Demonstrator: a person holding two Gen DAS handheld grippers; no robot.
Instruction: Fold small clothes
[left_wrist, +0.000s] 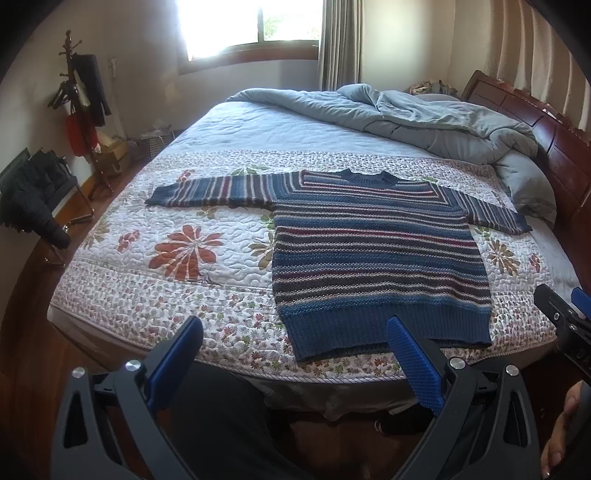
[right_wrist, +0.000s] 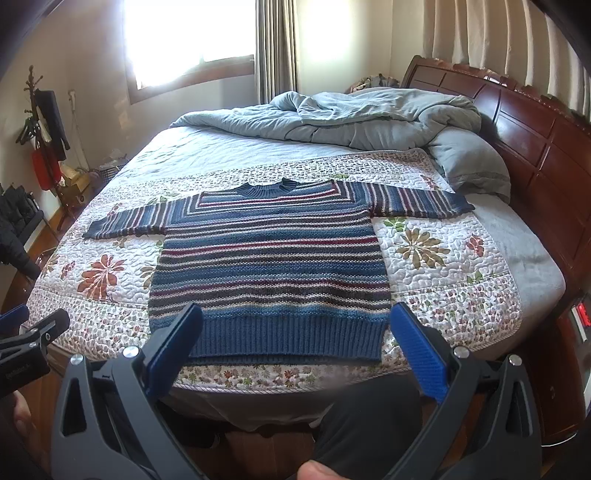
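A striped knitted sweater (right_wrist: 269, 266) is laid flat on the floral quilted bedspread (right_wrist: 436, 284), near the bed's front edge. Its ribbed hem is turned toward the cameras and its round collar points away, toward the window (right_wrist: 184, 37); the body's long axis runs from front to back, while both sleeves are stretched straight out sideways. The knit is coarse, banded in blue, grey, maroon and pale stripes, with plain blue ribbing at hem and collar. A rumpled grey-blue duvet (right_wrist: 369, 114) is heaped at the far side, beside a dark wooden headboard (right_wrist: 517, 122). The left gripper (left_wrist: 295, 354) is held released, its blue textured pads spread wide above the hem with nothing between them. The right gripper (right_wrist: 295, 339) is likewise held apart and empty, just short of the hem.
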